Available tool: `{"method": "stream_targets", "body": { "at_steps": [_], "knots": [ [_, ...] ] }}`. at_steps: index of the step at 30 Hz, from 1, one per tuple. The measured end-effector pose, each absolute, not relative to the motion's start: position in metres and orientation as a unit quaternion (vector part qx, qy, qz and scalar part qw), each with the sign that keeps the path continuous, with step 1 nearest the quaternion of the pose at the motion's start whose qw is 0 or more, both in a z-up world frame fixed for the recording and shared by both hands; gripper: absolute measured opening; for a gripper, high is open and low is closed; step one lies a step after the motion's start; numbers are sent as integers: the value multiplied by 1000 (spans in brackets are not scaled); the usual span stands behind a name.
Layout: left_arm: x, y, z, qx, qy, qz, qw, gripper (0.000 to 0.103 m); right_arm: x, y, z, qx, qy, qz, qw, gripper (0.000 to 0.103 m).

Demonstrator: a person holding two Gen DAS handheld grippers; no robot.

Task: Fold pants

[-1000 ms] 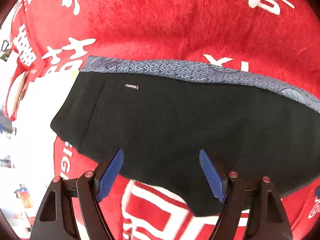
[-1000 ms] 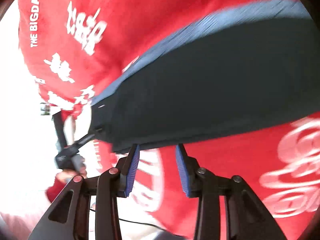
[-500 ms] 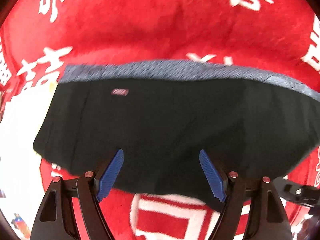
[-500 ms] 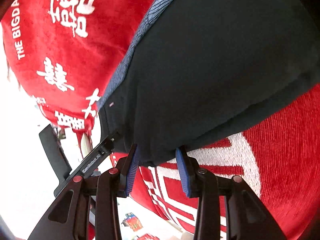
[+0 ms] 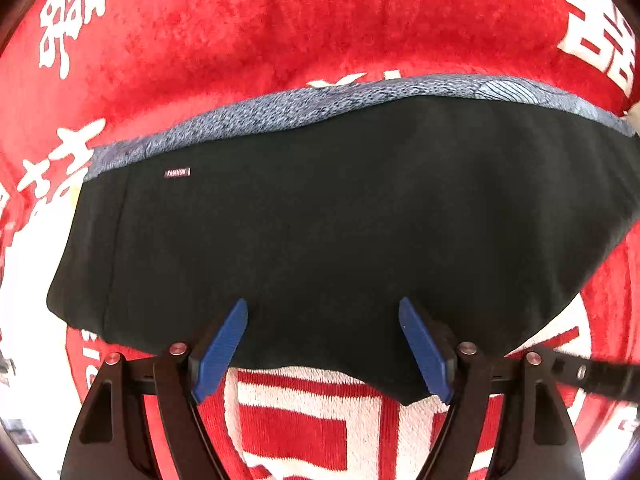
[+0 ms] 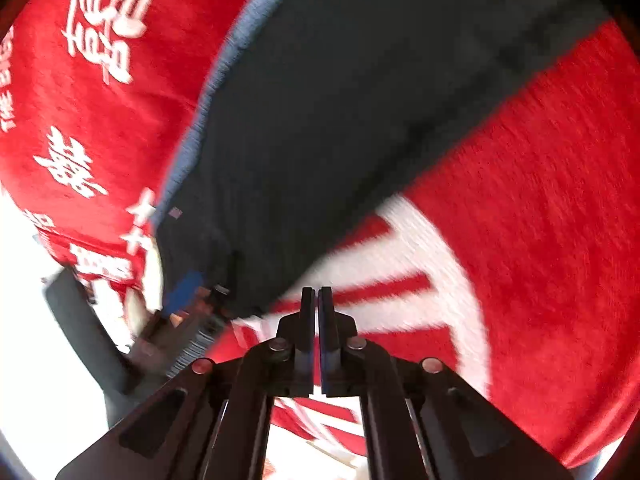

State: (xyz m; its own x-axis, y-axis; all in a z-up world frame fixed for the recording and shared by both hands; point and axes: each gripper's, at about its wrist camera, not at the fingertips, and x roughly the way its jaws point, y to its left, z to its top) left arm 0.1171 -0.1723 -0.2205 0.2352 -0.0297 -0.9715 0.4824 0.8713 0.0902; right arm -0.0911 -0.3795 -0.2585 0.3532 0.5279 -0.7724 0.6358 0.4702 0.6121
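The black pants point(image 5: 320, 220) lie folded on the red cloth, with a grey-blue patterned waistband point(image 5: 340, 100) along the far edge and a small label near the left. My left gripper point(image 5: 323, 312) is open, its blue pads over the near edge of the pants, holding nothing. In the right wrist view the pants point(image 6: 360, 100) lie ahead and to the upper left. My right gripper point(image 6: 317, 300) is shut and empty, just off the pants' near edge over the white pattern. The left gripper shows there at lower left point(image 6: 188, 284), blurred.
A red cloth with white characters point(image 5: 280, 20) covers the table and shows in the right wrist view point(image 6: 540, 220). Its edge drops off at the left point(image 6: 80, 264) onto a bright floor. The right gripper's black body reaches in at the lower right point(image 5: 592, 372).
My right gripper has closed from a narrow opening to shut and has drawn back off the pants' edge. My left gripper stays open and has shifted slightly over the pants' near edge.
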Motion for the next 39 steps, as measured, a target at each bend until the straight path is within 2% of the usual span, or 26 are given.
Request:
{"method": "stream_targets", "body": {
  "at_steps": [1, 3, 7, 12, 14, 15, 20, 23, 27, 33, 36, 39],
  "knots": [
    [121, -173, -217, 187, 602, -164, 759, 79, -93, -383, -246, 491, 573, -41, 655, 5],
    [134, -176, -201, 162, 593, -168, 771, 79, -91, -396, -219, 430, 568, -38, 700, 6],
    [167, -203, -190, 148, 578, -172, 784, 80, -69, -442, -188, 337, 549, -84, 761, 27],
    [169, -242, -220, 174, 595, -172, 766, 80, -61, -496, -199, 298, 570, -158, 749, 28],
    [156, -249, -229, 181, 588, -167, 771, 81, -76, -511, -213, 326, 567, -159, 740, 27],
    [150, -248, -228, 187, 571, -162, 783, 84, -84, -517, -213, 347, 547, -148, 747, 27],
    [154, -251, -223, 186, 587, -149, 773, 84, -100, -518, -216, 373, 521, -136, 755, 27],
    [159, -273, -208, 203, 565, -157, 784, 84, -94, -524, -211, 386, 523, -131, 749, 28],
    [167, -315, -199, 194, 550, -173, 794, 84, -80, -549, -193, 345, 502, -147, 779, 28],
    [153, -362, -233, 192, 586, -176, 767, 85, -47, -632, -214, 318, 509, -200, 775, 28],
    [139, -357, -231, 188, 555, -172, 792, 85, -52, -675, -216, 302, 501, -250, 771, 28],
    [140, -349, -233, 165, 561, -166, 794, 93, -71, -714, -213, 296, 488, -322, 755, 28]
  ]
}}
